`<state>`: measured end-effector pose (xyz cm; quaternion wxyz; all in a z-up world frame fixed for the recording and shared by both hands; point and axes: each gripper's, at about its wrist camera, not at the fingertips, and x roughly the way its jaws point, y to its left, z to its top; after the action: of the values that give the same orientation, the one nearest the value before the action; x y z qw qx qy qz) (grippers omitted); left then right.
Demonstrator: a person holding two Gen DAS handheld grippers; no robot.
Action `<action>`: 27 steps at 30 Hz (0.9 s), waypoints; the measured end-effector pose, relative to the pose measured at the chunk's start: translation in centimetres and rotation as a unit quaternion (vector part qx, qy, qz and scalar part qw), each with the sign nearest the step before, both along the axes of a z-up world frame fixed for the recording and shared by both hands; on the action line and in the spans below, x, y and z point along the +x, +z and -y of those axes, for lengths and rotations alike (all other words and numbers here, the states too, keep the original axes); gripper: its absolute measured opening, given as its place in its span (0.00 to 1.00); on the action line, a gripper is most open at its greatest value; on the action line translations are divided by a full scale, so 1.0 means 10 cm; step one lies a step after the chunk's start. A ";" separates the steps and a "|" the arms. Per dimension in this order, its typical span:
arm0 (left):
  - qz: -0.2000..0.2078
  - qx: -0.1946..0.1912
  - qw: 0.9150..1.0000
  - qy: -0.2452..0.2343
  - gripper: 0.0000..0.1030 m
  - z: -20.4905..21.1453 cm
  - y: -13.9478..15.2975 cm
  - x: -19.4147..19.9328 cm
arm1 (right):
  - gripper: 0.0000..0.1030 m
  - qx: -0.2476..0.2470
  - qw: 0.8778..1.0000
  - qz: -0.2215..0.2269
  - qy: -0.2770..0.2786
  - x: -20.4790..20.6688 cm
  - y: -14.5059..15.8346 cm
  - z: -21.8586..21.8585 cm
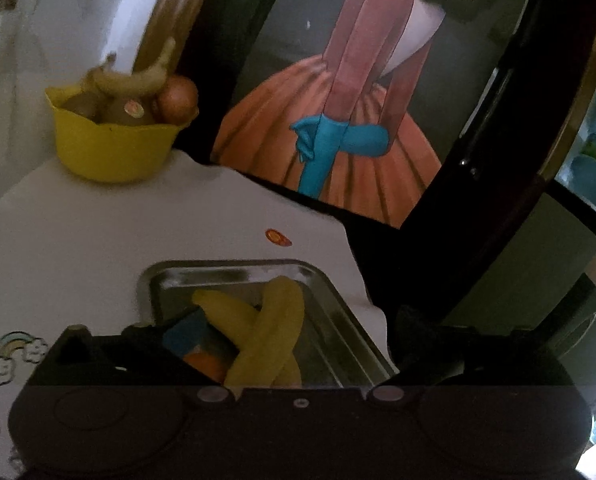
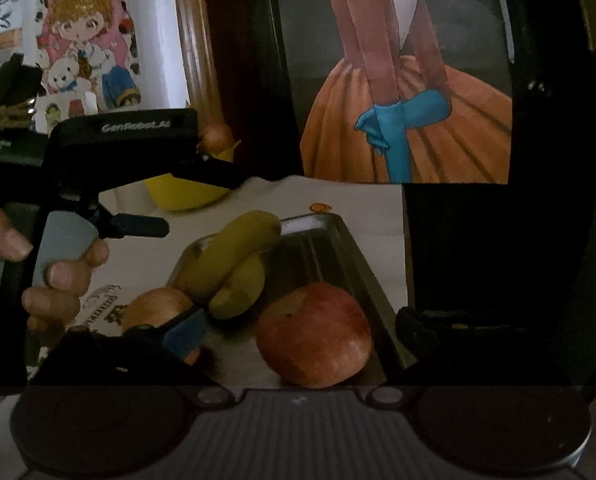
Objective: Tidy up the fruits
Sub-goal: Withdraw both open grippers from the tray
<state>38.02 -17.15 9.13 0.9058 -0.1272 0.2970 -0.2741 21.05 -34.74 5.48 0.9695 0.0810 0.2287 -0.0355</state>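
We've got both tools spread wide, gripping nothing: left gripper (image 1: pixel 281 344) over the crossed bananas (image 1: pixel 271 340) in the steel tray (image 1: pixel 338 284) near the tabletop's right edge, right gripper (image 2: pixel 293 332) around the apple (image 2: pixel 316 334), apparently sorted from the yellow bowl (image 1: pixel 113 148) at the far-left corner.

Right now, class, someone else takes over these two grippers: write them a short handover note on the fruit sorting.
Left gripper: jaws open, nothing gripped.
Right gripper: jaws open, nothing gripped.
Shiny metal tray: two crossed yellow bananas, a red-orange apple and a brownish round fruit at its near left corner.
Yellow plastic bowl, far left on the white table: more bananas, a round orange-brown fruit and a stickered fruit.
Done: several fruits are in the tray.
Left: probably the bowl's contents still need sorting.
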 end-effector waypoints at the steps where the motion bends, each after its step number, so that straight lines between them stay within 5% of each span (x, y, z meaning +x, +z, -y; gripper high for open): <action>1: 0.004 0.000 1.000 0.003 0.99 -0.04 0.03 -0.06 | 1.00 -0.002 1.000 0.002 0.000 -0.03 0.03 -0.01; 17: 0.067 0.011 0.995 0.078 0.99 -0.93 0.20 -1.24 | 1.00 -0.022 0.999 0.035 0.027 -0.73 0.32 -0.60; 27: 0.072 0.043 0.988 0.131 0.99 -1.51 0.03 -1.74 | 1.00 -0.004 0.998 0.051 0.032 -1.07 0.18 -0.98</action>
<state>20.58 -2.04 9.40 0.9576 -0.1063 0.2230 -0.1483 10.37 -24.91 7.32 0.9809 0.0715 0.1809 -0.0014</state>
